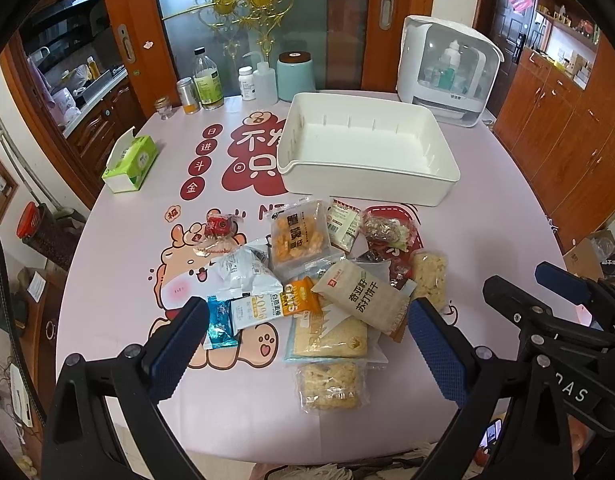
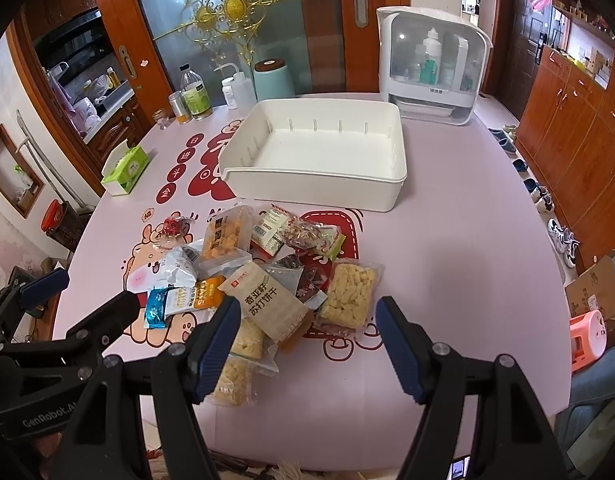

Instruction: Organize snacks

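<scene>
snack pile [image 1: 307, 280] ahead of open tongs [image 1: 307, 340]

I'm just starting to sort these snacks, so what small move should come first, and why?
Probably lower the right tongs onto the beige cracker packet: it lies on top of the pile, both tongs are open and hold nothing, and the white plastic bin is still empty.

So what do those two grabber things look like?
Both are black plastic frames with round silver bolts. Each left gripper finger wears a dark blue pad with a bumpy grid pattern, and the right gripper pads match. White letters are printed on the frames: one side reads "GenRobot.AI". No cables or sleeves show.
</scene>
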`<state>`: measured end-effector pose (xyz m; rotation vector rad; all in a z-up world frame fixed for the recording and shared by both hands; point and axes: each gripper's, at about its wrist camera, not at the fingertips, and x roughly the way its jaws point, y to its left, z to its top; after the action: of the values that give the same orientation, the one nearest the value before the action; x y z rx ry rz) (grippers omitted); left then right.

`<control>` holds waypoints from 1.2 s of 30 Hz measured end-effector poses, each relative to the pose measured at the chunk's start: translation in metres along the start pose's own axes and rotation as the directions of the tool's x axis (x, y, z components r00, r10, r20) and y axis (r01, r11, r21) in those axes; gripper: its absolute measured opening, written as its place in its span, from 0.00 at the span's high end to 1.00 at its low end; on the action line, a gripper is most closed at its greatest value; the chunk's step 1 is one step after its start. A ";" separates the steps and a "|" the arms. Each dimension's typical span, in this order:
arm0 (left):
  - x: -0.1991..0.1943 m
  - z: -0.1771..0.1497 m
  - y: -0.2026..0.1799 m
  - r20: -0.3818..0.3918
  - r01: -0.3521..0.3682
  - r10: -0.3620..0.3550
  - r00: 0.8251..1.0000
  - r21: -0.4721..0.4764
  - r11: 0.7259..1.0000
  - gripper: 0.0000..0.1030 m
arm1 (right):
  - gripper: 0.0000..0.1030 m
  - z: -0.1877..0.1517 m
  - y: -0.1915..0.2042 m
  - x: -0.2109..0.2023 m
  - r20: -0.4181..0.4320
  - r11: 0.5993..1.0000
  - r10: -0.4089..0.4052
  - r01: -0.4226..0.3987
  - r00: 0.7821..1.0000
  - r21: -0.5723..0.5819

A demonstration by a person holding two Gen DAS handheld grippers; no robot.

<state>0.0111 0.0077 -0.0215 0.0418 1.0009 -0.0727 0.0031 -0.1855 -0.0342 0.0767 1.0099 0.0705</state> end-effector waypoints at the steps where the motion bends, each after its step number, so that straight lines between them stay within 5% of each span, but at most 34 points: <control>1: 0.001 0.000 0.000 -0.001 -0.001 0.001 1.000 0.001 1.000 0.04 | 0.31 0.000 0.000 0.001 -0.003 1.000 0.000 0.000 1.000 0.001; 36: 0.005 -0.001 0.002 -0.015 -0.003 0.003 1.000 0.003 1.000 0.04 | 0.31 -0.001 0.002 0.006 -0.014 1.000 -0.007 0.007 1.000 0.004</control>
<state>0.0128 0.0096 -0.0261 0.0465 1.0155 -0.0707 0.0054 -0.1832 -0.0398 0.0764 1.0238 0.0624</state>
